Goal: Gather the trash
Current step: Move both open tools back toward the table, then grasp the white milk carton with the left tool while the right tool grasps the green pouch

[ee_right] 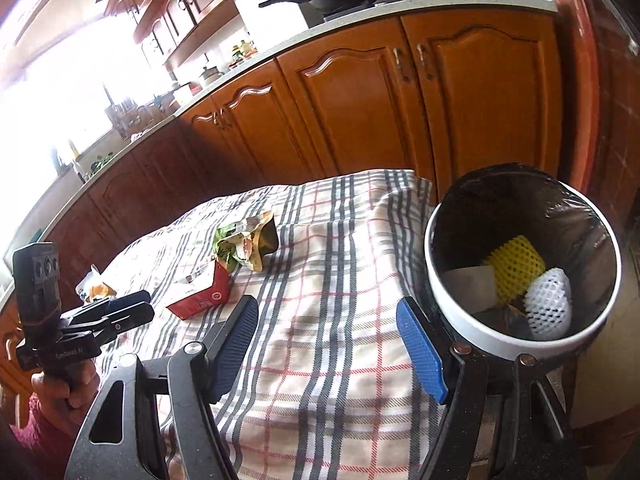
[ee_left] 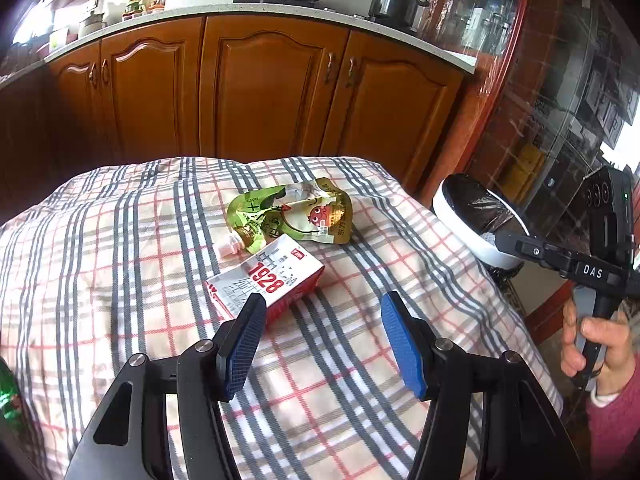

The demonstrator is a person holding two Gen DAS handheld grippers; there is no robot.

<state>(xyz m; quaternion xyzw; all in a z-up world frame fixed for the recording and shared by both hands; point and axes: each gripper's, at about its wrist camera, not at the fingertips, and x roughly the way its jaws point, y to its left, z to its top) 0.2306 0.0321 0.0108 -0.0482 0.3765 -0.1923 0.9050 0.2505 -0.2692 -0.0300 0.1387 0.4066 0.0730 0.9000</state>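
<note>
Honey-brown kitchen cabinets [ee_left: 264, 88] run behind a table under a grey-and-red checked cloth [ee_left: 120, 240], where the rubbish waits. Going left to right: a small crumpled orange-and-white wrapper [ee_right: 94, 286] lies near the left edge, then a flattened red-and-white milk carton [ee_left: 266, 280] touching a crinkled green foil pouch [ee_left: 296, 210] behind it, and off the right side a round white bin with a black liner [ee_right: 516, 264], already holding yellow and white foam fruit nets. The left gripper [ee_left: 322, 340] hangs just short of the carton, blue pads parted about halfway and empty; the right gripper [ee_right: 326, 344] stands wider, also empty, beside the bin's rim. I'd say the carton is next: bring the left claw down so both pads straddle its raised edge, without pinching the cloth, and squeeze firmly before lifting toward the bin.
</note>
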